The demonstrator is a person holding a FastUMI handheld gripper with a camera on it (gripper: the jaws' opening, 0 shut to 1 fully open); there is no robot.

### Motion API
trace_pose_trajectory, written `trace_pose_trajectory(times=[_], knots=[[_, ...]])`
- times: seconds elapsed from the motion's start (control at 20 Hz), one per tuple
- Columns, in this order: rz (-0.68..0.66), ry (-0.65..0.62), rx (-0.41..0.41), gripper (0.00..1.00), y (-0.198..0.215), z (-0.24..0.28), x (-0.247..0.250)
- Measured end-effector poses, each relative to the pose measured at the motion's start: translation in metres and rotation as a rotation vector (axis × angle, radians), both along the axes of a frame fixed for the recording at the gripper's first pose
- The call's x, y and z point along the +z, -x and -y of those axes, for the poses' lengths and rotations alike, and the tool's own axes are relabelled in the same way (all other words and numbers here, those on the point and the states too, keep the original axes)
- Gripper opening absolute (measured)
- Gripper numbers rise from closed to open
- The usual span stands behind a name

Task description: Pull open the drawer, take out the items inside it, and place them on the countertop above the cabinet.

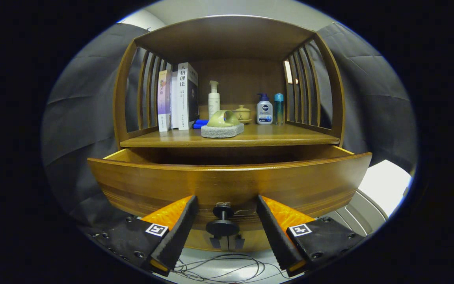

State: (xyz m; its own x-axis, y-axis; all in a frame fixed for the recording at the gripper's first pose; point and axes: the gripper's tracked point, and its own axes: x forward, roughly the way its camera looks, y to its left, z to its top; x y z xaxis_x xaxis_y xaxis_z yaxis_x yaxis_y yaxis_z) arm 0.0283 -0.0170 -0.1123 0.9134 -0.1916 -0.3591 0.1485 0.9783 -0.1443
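Observation:
The wooden drawer (pixel 227 181) stands pulled out toward me, its curved front panel close ahead of the fingers. Its small black knob (pixel 223 221) sits between the two fingers, with a gap on each side. My gripper (pixel 224 221) is open, its black ridged fingers (pixel 179 232) astride the knob without pressing it. The drawer's inside is hidden behind the front panel. The countertop (pixel 290 138) above the drawer carries a green cup-shaped piece (pixel 224 118) lying on a grey pad (pixel 222 130).
On the countertop stand several books (pixel 177 96) at the left, a white pump bottle (pixel 213 98), a small lidded teacup (pixel 242 113), a white-and-blue pump bottle (pixel 264 108) and a teal bottle (pixel 278 107). Slatted side walls flank it. Thin cables (pixel 219 266) lie below.

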Motion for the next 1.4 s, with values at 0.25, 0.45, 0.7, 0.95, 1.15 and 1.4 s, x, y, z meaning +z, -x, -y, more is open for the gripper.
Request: trace_pose_trajectory(times=[0.25,0.45,0.7,0.95,1.15,1.4], knots=[[0.003,0.013,-0.003,0.96,-0.018,0.003,-0.003],[0.007,0.018,-0.002,0.96,-0.030,0.005,-0.004],[0.021,0.031,-0.004,0.97,-0.043,0.005,-0.007],[0.020,0.028,-0.012,0.98,-0.059,0.007,-0.009],[0.024,0.029,-0.016,0.98,-0.069,0.008,-0.011],[0.030,0.030,-0.017,0.98,-0.082,0.010,-0.013]])
